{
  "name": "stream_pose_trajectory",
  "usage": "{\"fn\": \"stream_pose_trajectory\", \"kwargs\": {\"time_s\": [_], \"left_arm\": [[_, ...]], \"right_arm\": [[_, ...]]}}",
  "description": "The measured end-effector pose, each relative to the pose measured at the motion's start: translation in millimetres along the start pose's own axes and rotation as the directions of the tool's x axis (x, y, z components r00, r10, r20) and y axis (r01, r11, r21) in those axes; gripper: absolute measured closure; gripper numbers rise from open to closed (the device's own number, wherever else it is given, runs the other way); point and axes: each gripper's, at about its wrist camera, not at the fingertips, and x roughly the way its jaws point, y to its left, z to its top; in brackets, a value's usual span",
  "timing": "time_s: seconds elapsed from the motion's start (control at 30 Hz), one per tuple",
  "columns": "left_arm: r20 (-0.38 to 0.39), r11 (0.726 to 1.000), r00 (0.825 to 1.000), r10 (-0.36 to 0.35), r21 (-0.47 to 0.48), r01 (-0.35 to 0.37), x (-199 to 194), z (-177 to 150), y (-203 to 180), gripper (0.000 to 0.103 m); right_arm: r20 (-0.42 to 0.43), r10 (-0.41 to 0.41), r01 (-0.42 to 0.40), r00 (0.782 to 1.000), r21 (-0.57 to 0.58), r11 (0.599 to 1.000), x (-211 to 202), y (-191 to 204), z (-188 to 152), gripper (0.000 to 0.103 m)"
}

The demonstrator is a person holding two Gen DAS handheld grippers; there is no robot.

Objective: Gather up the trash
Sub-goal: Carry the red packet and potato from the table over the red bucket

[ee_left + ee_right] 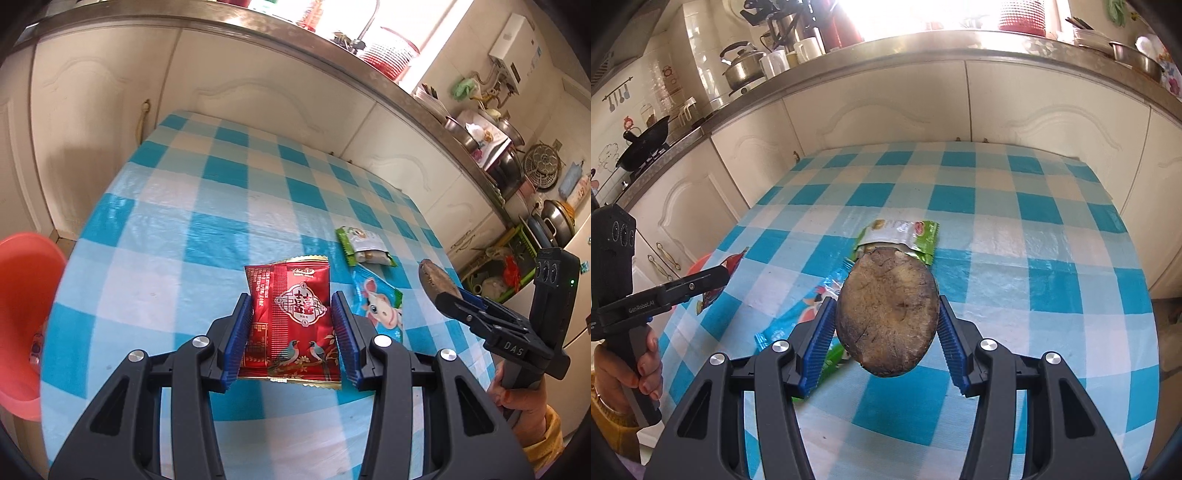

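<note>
Wrappers are filling both my grippers: left gripper [291, 325] is pinching the red packet [291, 321]; right gripper [886, 328] is clamping a brown peel [886, 314].

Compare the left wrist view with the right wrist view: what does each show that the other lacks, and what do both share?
Left wrist only: the left gripper shut on the red wrapper, seen head on; a wall water heater.

Right wrist only: the right gripper gripping the brown oval piece, seen face on; a kettle and wok.

Both: the checked tablecloth, green wrapper, blue cartoon wrapper.
</note>
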Motion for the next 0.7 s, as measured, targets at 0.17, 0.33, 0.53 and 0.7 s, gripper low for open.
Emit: {"fn": "stream_pose_trajectory", "kwargs": {"time_s": [0.17,0.33,0.53,0.7], "left_arm": [[0.021,1.0,1.0,0.014,-0.028,-0.014,-13,-3,16,0.057],[0.049,0.997,0.998,0.039,-0.062,-0.036,-29,-3,35,0.057],[0.08,0.989,0.992,0.097,-0.12,-0.087,-54,-8,67,0.057],[0.108,0.973,0.981,0.16,-0.183,-0.138,-79,-16,98,0.057]], "right_arm": [[0.0,0.021,-0.021,1.0,-0.022,1.0,1,18,7,0.048],[-0.009,0.056,-0.056,0.998,-0.054,0.997,5,40,13,0.048],[-0.037,0.119,-0.123,0.992,-0.114,0.986,16,78,18,0.048],[-0.07,0.17,-0.18,0.983,-0.173,0.968,25,115,20,0.048]]}}
